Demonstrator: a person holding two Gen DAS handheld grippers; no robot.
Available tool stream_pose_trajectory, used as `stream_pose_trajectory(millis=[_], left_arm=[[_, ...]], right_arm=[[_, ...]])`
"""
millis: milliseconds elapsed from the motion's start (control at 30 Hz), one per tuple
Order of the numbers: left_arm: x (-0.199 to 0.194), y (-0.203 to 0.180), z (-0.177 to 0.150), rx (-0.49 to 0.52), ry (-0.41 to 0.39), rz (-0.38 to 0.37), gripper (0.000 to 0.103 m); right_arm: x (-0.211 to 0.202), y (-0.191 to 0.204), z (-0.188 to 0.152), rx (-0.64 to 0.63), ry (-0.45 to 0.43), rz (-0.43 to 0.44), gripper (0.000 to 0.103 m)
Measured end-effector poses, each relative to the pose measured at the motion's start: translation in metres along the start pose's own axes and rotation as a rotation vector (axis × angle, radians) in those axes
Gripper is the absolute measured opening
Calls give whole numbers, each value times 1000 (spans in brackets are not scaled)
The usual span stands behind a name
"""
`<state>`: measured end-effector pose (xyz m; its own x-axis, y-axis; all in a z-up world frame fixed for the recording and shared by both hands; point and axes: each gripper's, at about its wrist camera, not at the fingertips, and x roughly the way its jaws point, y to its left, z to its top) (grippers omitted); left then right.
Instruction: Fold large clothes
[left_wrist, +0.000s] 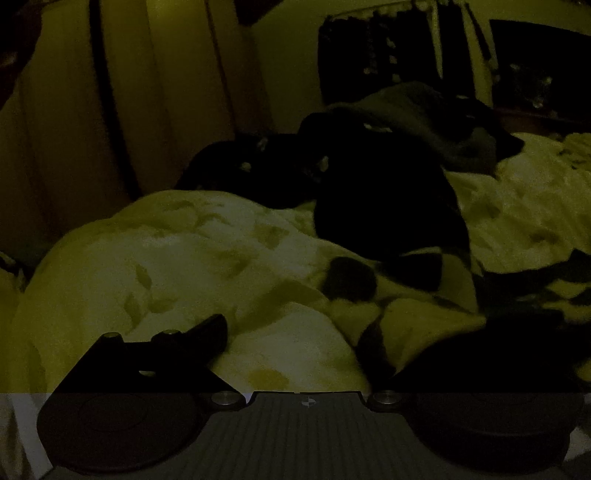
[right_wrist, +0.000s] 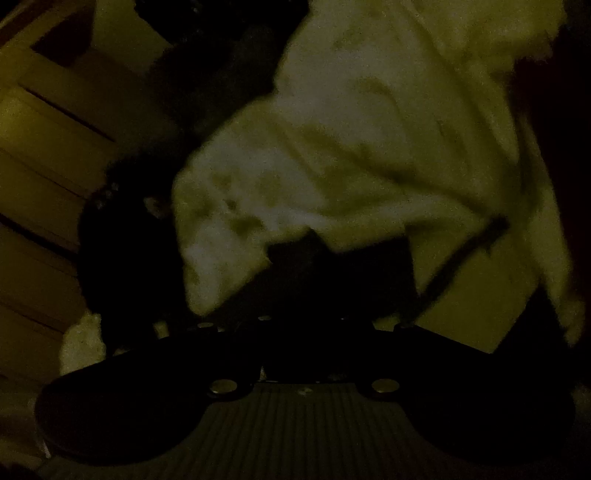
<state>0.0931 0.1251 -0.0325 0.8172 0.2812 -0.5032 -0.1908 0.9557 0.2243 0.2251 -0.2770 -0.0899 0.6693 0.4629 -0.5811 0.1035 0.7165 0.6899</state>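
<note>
Left wrist view, very dim and tinted yellow-green: a pale, plush fabric with faint leaf-like blotches (left_wrist: 192, 266), either a blanket or a large garment, is heaped across the middle of the picture, bulging from nine o'clock to the centre. A pile of dark, crumpled clothes (left_wrist: 369, 184) lies on it from the centre towards one o'clock, with a dull grey piece on top. Pale curtain-like folds (left_wrist: 129, 92) hang at eleven o'clock, and a dark, cluttered piece of furniture (left_wrist: 388, 55) stands at one o'clock. The left gripper (left_wrist: 295, 343) enters from six o'clock; only its left black finger (left_wrist: 199, 339) shows, at seven o'clock, resting against the pale fabric, while the other side at five o'clock is lost in darkness, so I cannot tell whether this tool is released or clenched. Right wrist view, darker and tilted: the same pale plush fabric (right_wrist: 351, 147) fills the picture from the centre up to one o'clock, draped and creased. The right gripper (right_wrist: 325, 266) reaches in from six o'clock, and its black fingers (right_wrist: 295, 266) sit close together at the centre, where a lower edge of the pale fabric folds over their tips; the tool appears clenched on that edge, though the gloom blurs the contact. Dark cloth (right_wrist: 122, 258) lies at nine o'clock, and pale panelled woodwork (right_wrist: 44, 147) slants along ten o'clock.
</note>
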Motion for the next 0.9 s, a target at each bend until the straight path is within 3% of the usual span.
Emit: stream_pose_trajectory(millis=[133,300,433,600,833,900], left_arm=[[1,-2,1,15,9,0,103],[1,-10,-6,70,27,-12,103],[-2,-18,-14,149,41,9,103],[-4,-7,-16,152,65,4,103],[-1,-20,-24,263,80,32,103],[-3,-18,-25,259,77,23,103]], right_arm=[[-42,19,21,-61,-82,16,11],[-73,30,25,-272,-114,-140,11],[-52,1,8,-274,15,-241,11],[-24,7,-28,-466,71,-338,12],[-16,6,-31,-493,114,-391,31],[-18,9,-35,-517,119,-397,42]])
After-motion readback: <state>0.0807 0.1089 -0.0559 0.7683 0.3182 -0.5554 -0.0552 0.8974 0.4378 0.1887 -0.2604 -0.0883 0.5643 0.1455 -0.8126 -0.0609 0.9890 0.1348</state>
